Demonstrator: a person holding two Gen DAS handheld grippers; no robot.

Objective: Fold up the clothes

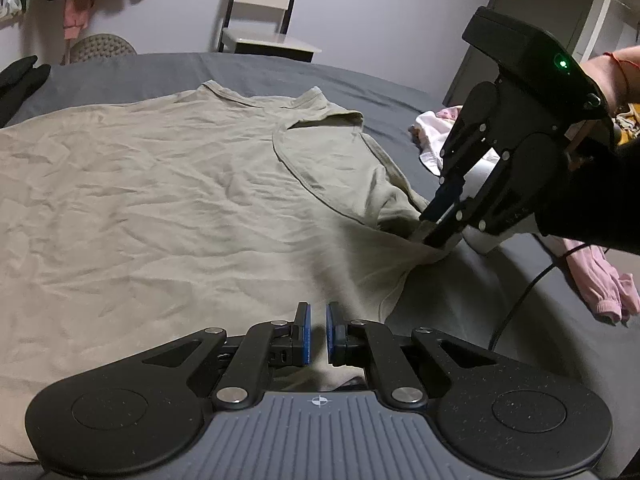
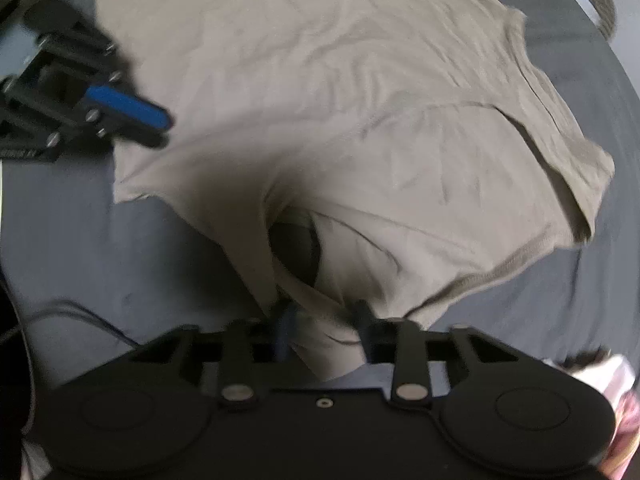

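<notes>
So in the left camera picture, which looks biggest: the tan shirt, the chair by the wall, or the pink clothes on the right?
As they look in the left wrist view:
1. Tan shirt, by far the largest, spread over the bed.
2. Chair.
3. Pink clothes.
The chair and the pink clothes look close in size, and the chair stands farther away, so that order is unsure.
</notes>
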